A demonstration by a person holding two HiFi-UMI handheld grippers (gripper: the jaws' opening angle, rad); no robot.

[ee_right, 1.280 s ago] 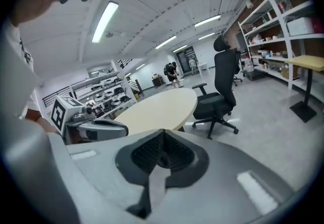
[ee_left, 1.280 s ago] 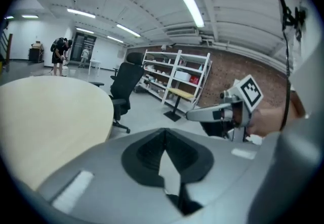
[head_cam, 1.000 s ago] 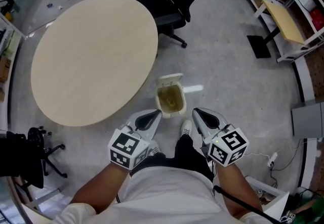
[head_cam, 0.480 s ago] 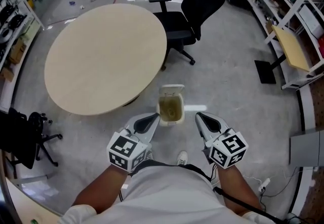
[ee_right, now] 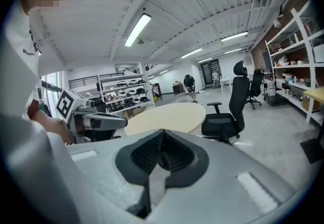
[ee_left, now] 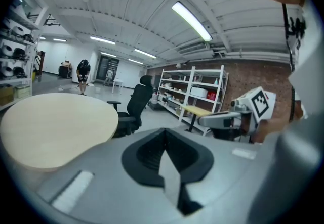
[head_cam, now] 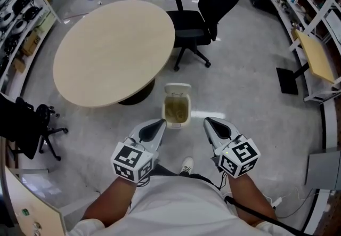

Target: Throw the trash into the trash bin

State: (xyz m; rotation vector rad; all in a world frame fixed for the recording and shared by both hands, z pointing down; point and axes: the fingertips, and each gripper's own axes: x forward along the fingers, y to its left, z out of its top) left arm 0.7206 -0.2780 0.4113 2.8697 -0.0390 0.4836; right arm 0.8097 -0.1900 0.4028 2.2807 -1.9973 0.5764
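Risk, as a judgement: the bin [head_cam: 176, 125] stands on the floor with its lid up, just ahead of the person's shoe [head_cam: 186, 165] and beside the round table [head_cam: 114, 48]. A careless step forward could knock it over and spill whatever lies inside. Its inside looks yellowish, but what it holds cannot be made out. No trash shows in either gripper, so a further pickup would fail unless the jaws open first.

The left gripper [head_cam: 159, 123] and right gripper [head_cam: 209, 122] are held side by side in front of the body, tilted slightly down, tips flanking the bin from above. Both have their jaws together on nothing
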